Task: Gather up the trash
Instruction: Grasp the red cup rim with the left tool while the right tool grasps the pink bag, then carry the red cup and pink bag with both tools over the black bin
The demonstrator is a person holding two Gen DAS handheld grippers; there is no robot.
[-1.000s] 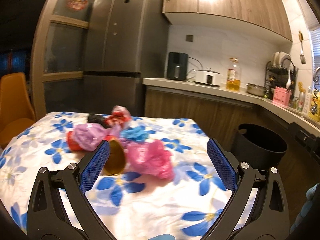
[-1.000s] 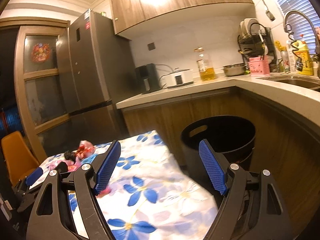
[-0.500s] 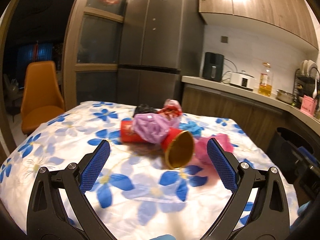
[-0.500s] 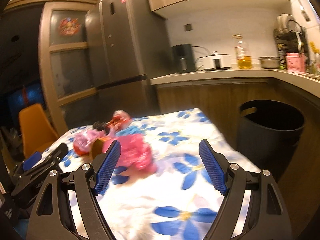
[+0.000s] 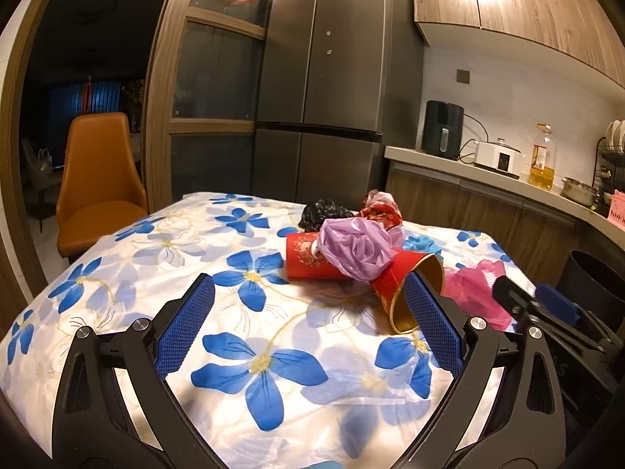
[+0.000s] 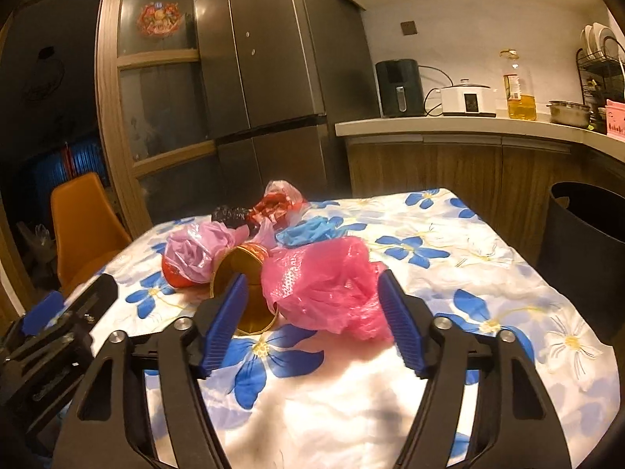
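A heap of trash lies mid-table on the flowered cloth: a crumpled pink bag (image 6: pixel 324 283), a red cup with gold inside (image 5: pixel 410 289) on its side, a lilac bag (image 5: pixel 355 248) over a second red cup (image 5: pixel 304 260), a blue glove (image 6: pixel 308 230), a black bag (image 5: pixel 322 211) and a red wrapper (image 5: pixel 381 209). My left gripper (image 5: pixel 308 332) is open and empty, just short of the gold cup. My right gripper (image 6: pixel 312 322) is open, its jaws either side of the pink bag, not closed on it.
A black bin (image 6: pixel 586 234) stands on the floor to the right of the table (image 6: pixel 508 273), beside the wooden counter (image 6: pixel 449 127). An orange chair (image 5: pixel 97 179) stands at the table's far left. A grey fridge (image 5: pixel 332 97) stands behind.
Both grippers have swung left, away from the bin and toward the trash heap. The right gripper has come close up to the pink bag. Both have stayed open.
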